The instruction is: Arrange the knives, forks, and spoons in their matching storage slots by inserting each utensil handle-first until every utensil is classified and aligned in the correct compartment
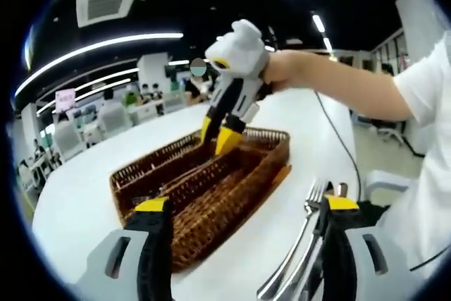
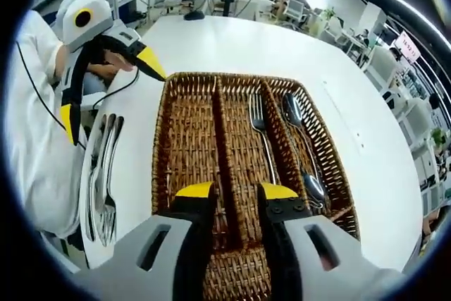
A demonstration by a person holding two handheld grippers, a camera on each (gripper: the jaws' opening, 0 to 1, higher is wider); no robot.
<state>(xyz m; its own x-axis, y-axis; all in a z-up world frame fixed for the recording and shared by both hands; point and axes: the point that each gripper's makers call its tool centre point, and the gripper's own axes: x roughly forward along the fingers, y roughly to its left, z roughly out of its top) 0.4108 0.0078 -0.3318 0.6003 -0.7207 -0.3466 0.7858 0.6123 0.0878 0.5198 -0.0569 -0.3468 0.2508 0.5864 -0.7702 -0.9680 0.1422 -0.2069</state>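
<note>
Two utensils already lay in the wicker tray: a fork in its middle slot and a spoon in the slot next to it, toward the tray's right wall in the right gripper view. The slot by the other wall looked bare. Off the tray, close to the table's near edge, we saw a small bunch of loose utensils. Some of them were forks. We could not tell what the rest were.

Our right gripper hung over the tray's near end. Its jaws stood a little apart and held nothing. In the left gripper view we saw it above the tray's far end. Our left gripper was also apart and held nothing. It sat between the tray's long side and the loose utensils, with a fork head just beside its right jaw.

We think we were between picks, with the sorting started but most of it left to do. Next, one gripper should go to the bunch by the table edge and pinch just one utensil. That may be hard, because they lay so close together. Then it should go handle-first into the slot that matches, straight beside its kind.
</note>
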